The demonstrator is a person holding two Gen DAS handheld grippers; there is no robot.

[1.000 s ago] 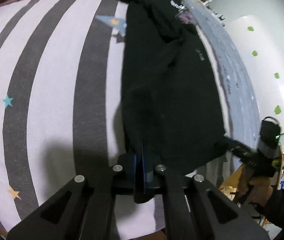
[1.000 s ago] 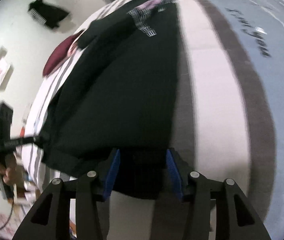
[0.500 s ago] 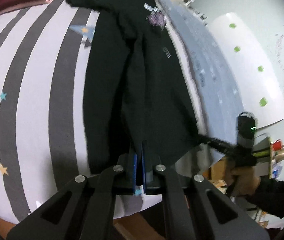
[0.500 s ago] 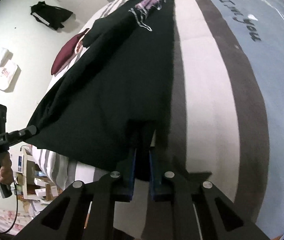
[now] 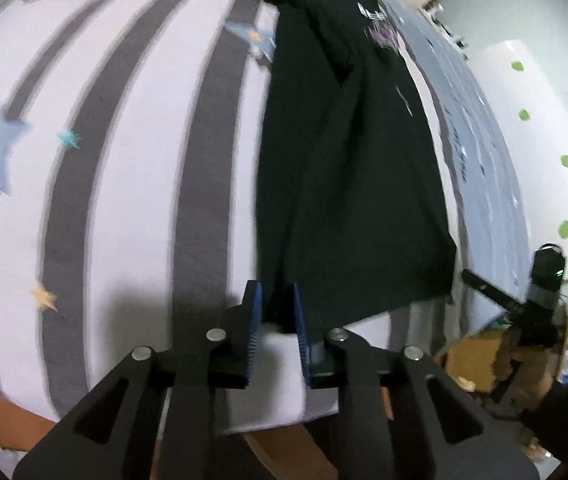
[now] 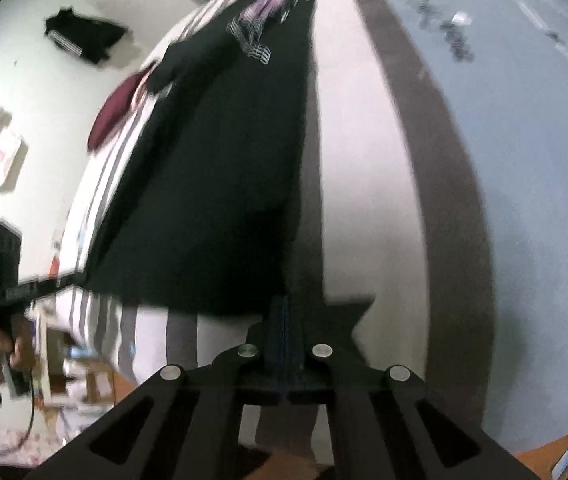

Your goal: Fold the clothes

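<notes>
**Hem lifted at the foot of the bed**

While both views smear with motion, the printed lettering on the long black cotton top [image 5: 348,168] stays unreadable, and its far sleeve runs off the upper edge of the left wrist view. The garment lies lengthwise along the grey-and-white striped bedsheet with stars [image 5: 124,184], its hem at the near edge of the bed.

Half a second ago the left gripper [image 5: 276,312] was clamped tight; now its blue-padded jaws are opening, the hem corner between them, though I cannot tell whether the pads touch it. The right gripper [image 6: 285,320], which stood wide a second ago, is closed to a slit on the other hem corner [image 6: 284,280].

Both tools tilt steeply down over the bed edge. The person's right hand [image 5: 524,364] grips its handle low at the right; the left hand [image 6: 0,344] does likewise at the opposite side.
</notes>
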